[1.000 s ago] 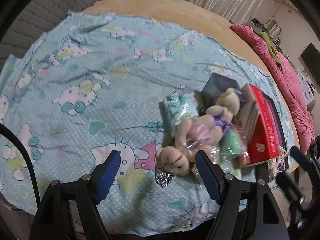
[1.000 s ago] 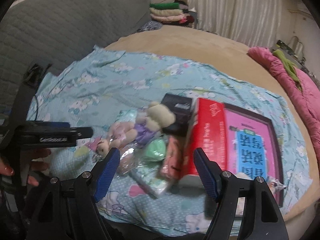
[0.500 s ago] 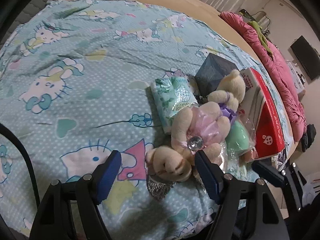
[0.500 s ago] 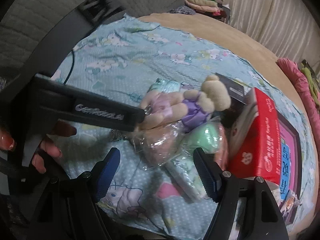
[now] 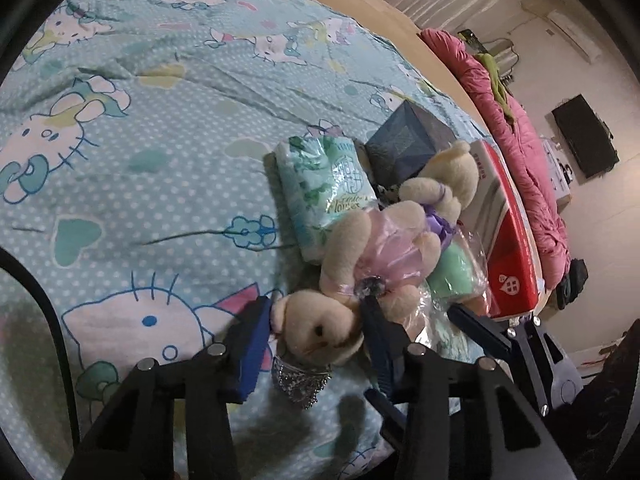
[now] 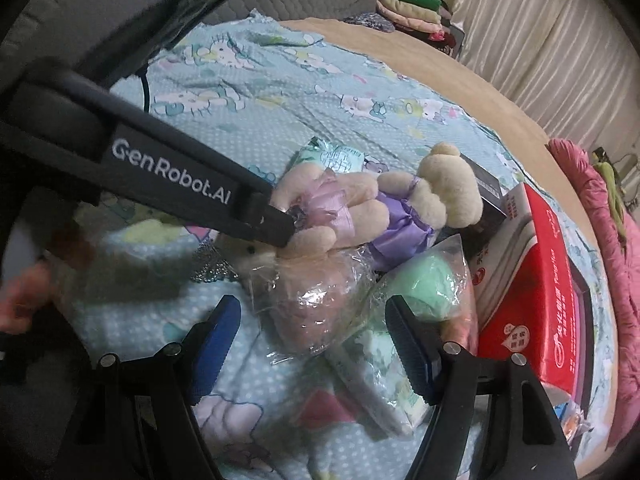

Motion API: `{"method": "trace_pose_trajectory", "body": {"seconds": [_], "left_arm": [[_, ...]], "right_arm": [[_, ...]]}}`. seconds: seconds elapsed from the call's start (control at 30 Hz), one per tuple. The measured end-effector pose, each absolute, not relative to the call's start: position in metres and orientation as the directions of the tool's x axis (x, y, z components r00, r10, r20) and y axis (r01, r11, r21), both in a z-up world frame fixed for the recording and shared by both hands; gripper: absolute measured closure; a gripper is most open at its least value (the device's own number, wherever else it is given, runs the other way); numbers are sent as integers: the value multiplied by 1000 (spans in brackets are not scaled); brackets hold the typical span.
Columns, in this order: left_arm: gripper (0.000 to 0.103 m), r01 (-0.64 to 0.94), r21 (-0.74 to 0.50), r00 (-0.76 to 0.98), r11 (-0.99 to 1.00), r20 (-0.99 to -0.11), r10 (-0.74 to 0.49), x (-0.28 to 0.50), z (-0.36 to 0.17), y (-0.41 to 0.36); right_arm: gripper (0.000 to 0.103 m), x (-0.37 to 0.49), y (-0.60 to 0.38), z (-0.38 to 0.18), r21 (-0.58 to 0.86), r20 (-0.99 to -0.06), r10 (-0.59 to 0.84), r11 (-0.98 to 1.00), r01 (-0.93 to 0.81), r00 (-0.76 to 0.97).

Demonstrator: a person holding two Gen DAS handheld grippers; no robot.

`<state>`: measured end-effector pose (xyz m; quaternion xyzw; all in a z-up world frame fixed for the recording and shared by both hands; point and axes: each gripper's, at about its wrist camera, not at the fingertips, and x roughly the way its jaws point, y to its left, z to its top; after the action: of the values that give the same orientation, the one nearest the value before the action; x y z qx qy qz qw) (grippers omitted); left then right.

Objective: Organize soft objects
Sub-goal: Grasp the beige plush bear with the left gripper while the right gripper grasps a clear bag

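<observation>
The left claw [image 5: 316,336] has just been closing and is clamping the plush bear's head [image 5: 320,330] on the bed [image 5: 160,160]; it should be squeezing gently. The right claw [image 6: 316,344], apart, is straddling a bagged pink toy [image 6: 316,300].

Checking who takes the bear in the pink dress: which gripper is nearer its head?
Left. The left gripper has been closing, jaws either side of the pink-dress bear's head. The right gripper straddles the bagged pink plush beside it.
</observation>
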<state>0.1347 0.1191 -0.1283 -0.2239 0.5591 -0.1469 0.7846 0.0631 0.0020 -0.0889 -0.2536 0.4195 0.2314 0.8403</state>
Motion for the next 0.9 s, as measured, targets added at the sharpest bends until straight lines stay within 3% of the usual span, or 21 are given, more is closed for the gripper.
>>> {"method": "trace_pose_trajectory", "body": {"seconds": [0.23, 0.27, 0.4, 0.57, 0.9], "left_arm": [[59, -26, -539, 301, 842, -807, -507, 137, -130, 120], [59, -24, -538, 299, 842, -808, -508, 136, -130, 120], [60, -18, -534, 300, 845, -809, -505, 134, -128, 119], [68, -25, -552, 314, 833, -796, -518, 132, -128, 122], [69, -14, -534, 371, 846, -788, -491, 116, -97, 127]], "right_arm": [[43, 70, 9, -103, -278, -823, 149, 736, -617, 548], [50, 71, 9, -104, -284, -821, 144, 737, -614, 552], [56, 76, 1, -101, -240, -825, 173, 755, -611, 538], [59, 76, -7, -93, -199, -823, 210, 764, -614, 528], [60, 61, -19, -62, -66, -790, 335, 786, -614, 514]]}}
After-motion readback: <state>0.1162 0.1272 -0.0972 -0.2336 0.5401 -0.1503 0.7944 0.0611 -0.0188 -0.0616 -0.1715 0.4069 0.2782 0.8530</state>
